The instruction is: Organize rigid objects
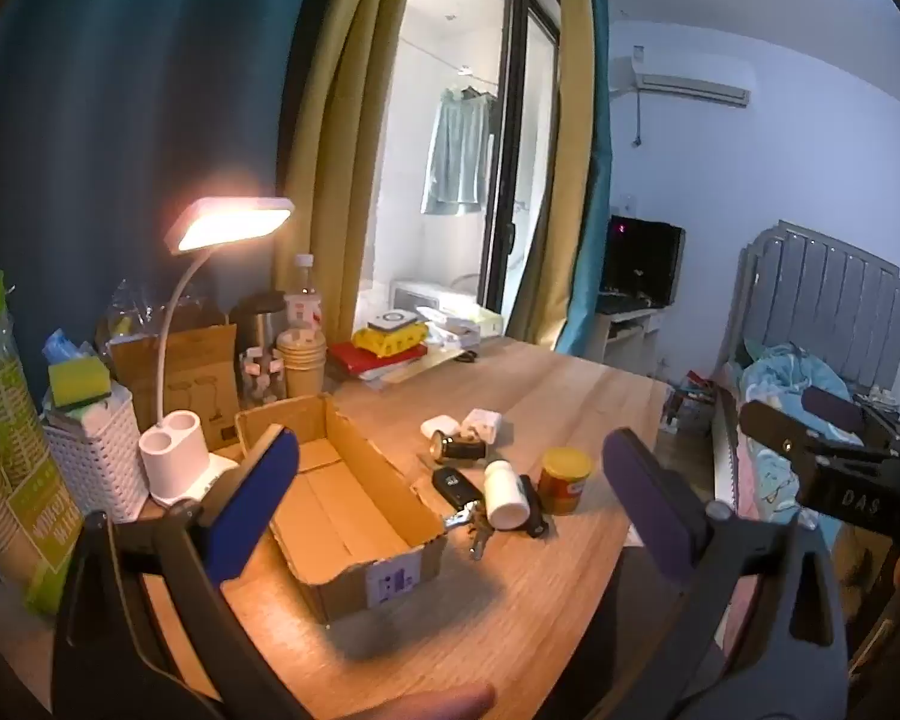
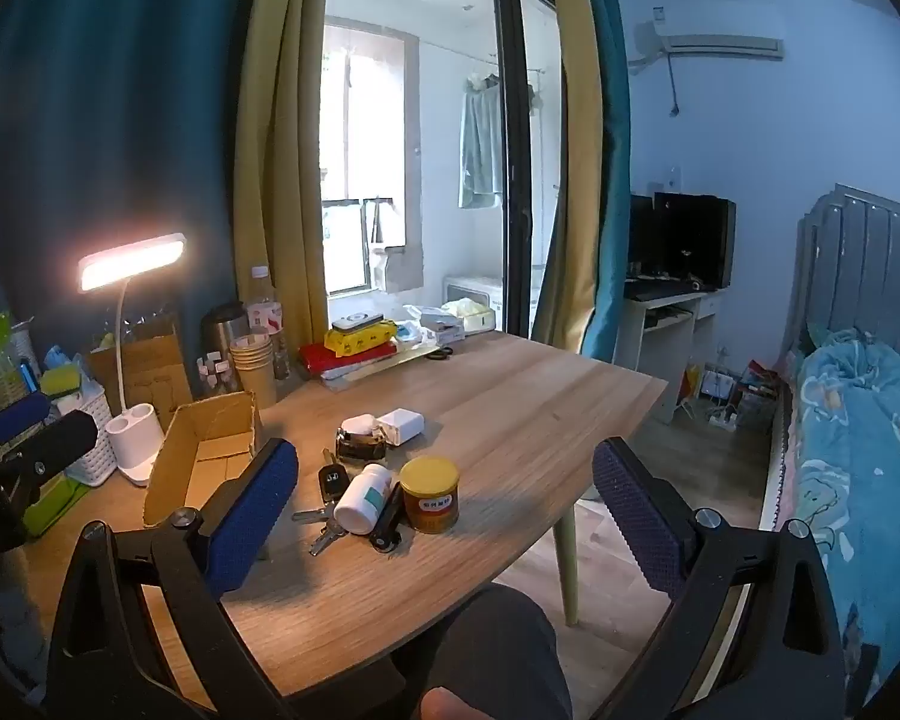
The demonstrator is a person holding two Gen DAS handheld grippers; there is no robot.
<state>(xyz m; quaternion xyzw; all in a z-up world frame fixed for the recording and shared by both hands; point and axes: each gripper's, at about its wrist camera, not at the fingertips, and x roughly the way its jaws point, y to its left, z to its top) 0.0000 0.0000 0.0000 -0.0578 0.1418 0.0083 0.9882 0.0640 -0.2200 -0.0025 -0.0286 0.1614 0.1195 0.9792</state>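
1. Two claws in play, both spread wide and carrying nothing: the left gripper (image 1: 450, 492) and the right gripper (image 2: 444, 510) each hover above the wooden table (image 2: 510, 396).
2. One cardboard box (image 1: 354, 516), open-topped and bare inside with a white label on its near wall, sits just ahead of the left claw, hard against its left finger.
3. One cluster of small items lies between the right claw's fingers, just ahead of them, and to the right of the box.
4. Counting it out: one white pill bottle (image 2: 363, 498) on its side, one yellow-lidded jar (image 2: 431, 493) upright beside it, one black car key fob (image 2: 330, 483) with silver keys (image 2: 324, 525) trailing toward the claw.
5. Farther out: one dark can (image 2: 360, 444) lying down, one white earbud case (image 2: 360, 422), one white charger (image 2: 401, 423).
6. One lit desk lamp (image 1: 234, 222) glows far left of both claws.
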